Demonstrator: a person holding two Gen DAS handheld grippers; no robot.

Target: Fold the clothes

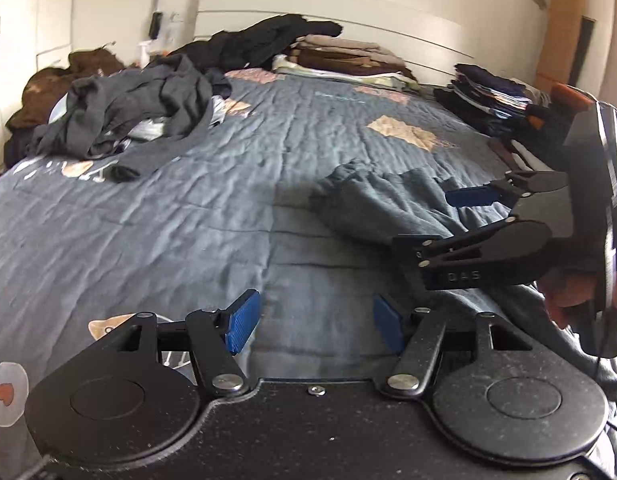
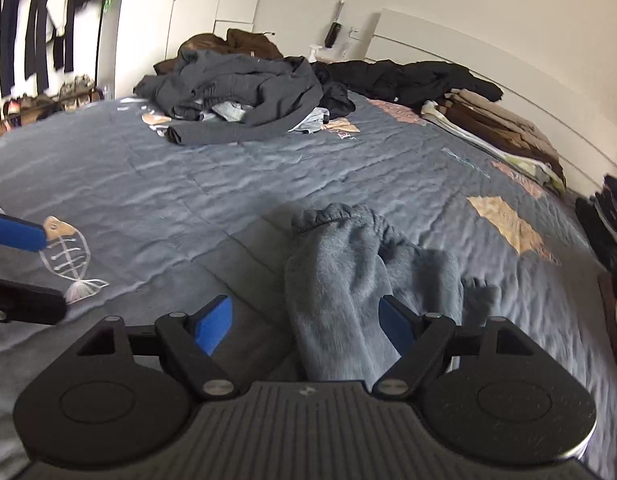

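Observation:
A grey-blue fleece garment (image 2: 340, 280) with gathered cuffs lies on the bed, its cuffs pointing away from me. My right gripper (image 2: 306, 326) is open, and the garment's near part runs between its blue pads without being pinched. In the left wrist view the same garment (image 1: 372, 204) lies ahead to the right, with the right gripper (image 1: 440, 220) over it. My left gripper (image 1: 314, 324) is open and empty above the quilt, to the left of the garment.
A heap of unfolded dark grey clothes (image 1: 140, 108) lies at the far left of the blue quilt (image 1: 148, 220). Folded brown and beige items (image 1: 340, 56) sit by the headboard. A stack of folded dark clothes (image 1: 492, 96) stands at the right edge.

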